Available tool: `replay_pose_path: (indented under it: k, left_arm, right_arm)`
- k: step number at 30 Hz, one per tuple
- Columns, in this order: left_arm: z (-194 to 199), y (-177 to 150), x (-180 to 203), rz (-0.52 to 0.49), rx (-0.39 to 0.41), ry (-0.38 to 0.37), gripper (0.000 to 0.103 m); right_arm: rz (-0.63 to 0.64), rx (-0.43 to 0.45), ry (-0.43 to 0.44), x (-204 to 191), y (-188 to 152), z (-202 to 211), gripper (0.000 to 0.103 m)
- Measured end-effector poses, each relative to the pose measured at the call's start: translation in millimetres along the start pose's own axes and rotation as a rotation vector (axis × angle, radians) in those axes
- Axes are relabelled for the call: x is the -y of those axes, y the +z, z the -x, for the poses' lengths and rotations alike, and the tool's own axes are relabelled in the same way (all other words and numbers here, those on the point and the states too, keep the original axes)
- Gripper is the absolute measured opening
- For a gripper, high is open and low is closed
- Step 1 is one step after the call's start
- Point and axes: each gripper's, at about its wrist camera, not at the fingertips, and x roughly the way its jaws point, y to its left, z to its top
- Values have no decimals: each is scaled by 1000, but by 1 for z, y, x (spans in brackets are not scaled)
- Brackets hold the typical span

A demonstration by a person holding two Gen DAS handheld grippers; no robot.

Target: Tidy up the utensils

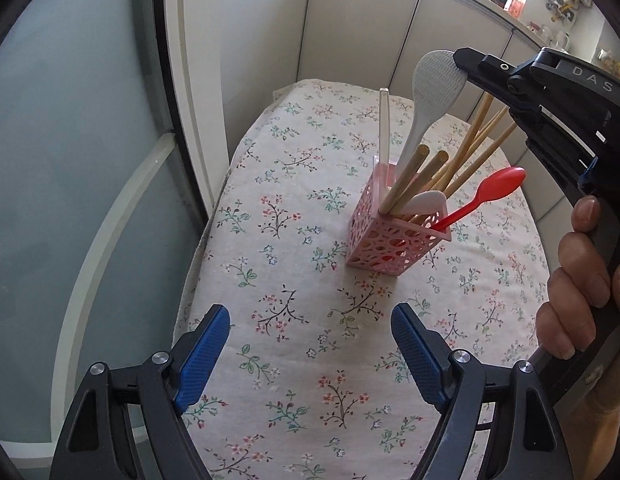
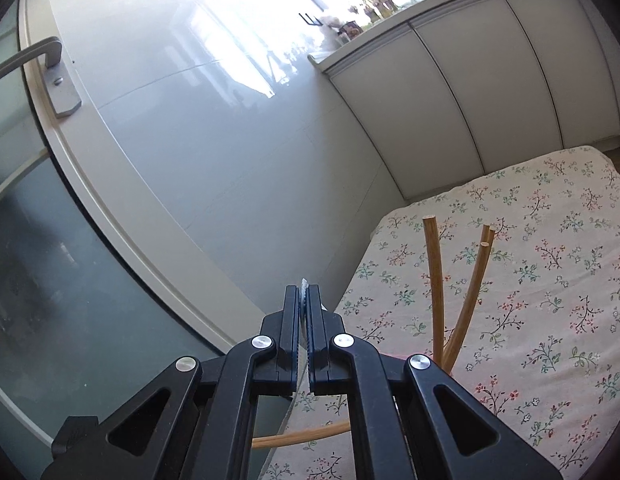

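A pink perforated holder point(image 1: 394, 240) stands on the floral tablecloth point(image 1: 294, 320). It holds several bamboo chopsticks point(image 1: 406, 184), a red spoon point(image 1: 486, 196), a white spoon point(image 1: 424, 202), a white stick point(image 1: 384, 128) and a white rice paddle point(image 1: 432, 92). My right gripper point(image 1: 460, 66) is shut on the paddle's head above the holder. In the right wrist view the right gripper point(image 2: 304, 292) pinches a thin white edge point(image 2: 303, 285), with chopsticks point(image 2: 436, 280) beside it. My left gripper point(image 1: 310, 344) is open and empty, near the table's front, short of the holder.
A frosted glass door point(image 1: 70, 160) with a handle point(image 2: 50, 76) stands at the left of the table. White cabinet panels point(image 1: 370, 32) run behind the table. A counter with clutter point(image 1: 558, 4) is at the far right.
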Motion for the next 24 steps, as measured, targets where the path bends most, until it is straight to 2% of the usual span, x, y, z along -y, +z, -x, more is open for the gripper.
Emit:
replay_pose_path:
  k: [4,6,11,13,15,18,20,24]
  left_arm:
    - [-2,1,-1,9,-4,2,84]
    - [-3,1,-2,10,-4,0,84]
    - [-2,1,-1,9,0,3,84]
    - [0,0,1,4,6,6,84]
    - [2,-1,3,-1,11,12,84]
    - [9,-3,7,-8,20,14,84]
    - [19,-5,11,-20,40,14,85]
    - [46,-13,23,-55,105,23,92]
  right_arm:
    - [-26,-9,-18,9,-6,-1,3]
    - [-35,-9,-31,10,-8,3,8]
    - [-30,-13,-47,10,0,21,13]
    - [-13,-4,-47,5,4,36,18]
    - [-1,0,-60,2,9,53,28]
    - [14,-15,-97,-4,14,83,32]
    - [45,-24,-140,-9,13,105,38]
    - [138,-52,-293,-18,2,154,61]
